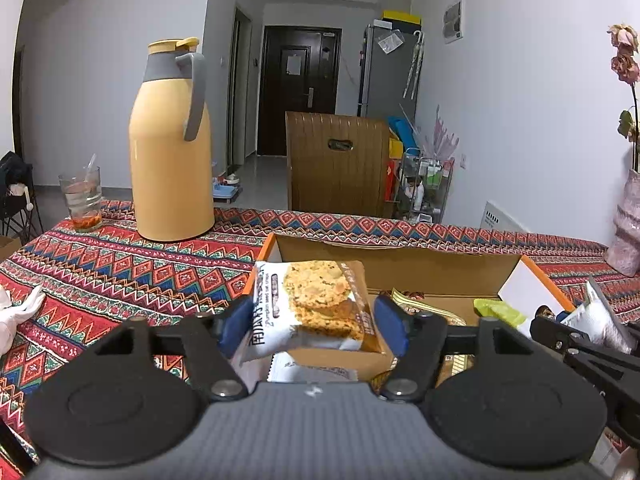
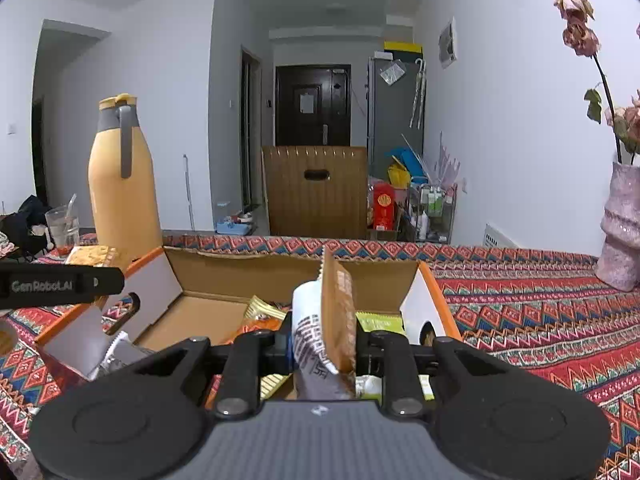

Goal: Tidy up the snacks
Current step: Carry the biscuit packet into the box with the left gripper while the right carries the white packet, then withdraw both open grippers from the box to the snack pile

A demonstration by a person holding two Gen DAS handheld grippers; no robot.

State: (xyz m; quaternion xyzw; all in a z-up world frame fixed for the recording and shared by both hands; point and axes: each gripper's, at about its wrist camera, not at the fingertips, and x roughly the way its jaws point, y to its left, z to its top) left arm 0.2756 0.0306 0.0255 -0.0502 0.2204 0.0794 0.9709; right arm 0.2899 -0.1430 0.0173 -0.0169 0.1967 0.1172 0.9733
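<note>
An open cardboard box (image 1: 400, 268) with orange edges sits on the patterned tablecloth and holds several snack packets, among them a yellow one (image 2: 262, 308) and a green one (image 2: 378, 322). My left gripper (image 1: 312, 320) hovers over the box's near left corner. A white and orange oat cookie packet (image 1: 316, 304) lies tilted and loose between its blue pads, which stand apart. My right gripper (image 2: 323, 344) is over the box's near edge, shut on a second cookie packet (image 2: 336, 304) held edge-on and upright. That gripper also shows at the right of the left wrist view (image 1: 580, 332).
A tall yellow thermos (image 1: 172, 152) and a glass (image 1: 82, 198) stand at the table's far left. A pink vase (image 2: 620, 236) with dried flowers is at the far right. A brown chair (image 1: 336, 168) stands behind the table. A white-gloved hand (image 1: 20, 312) rests at the left edge.
</note>
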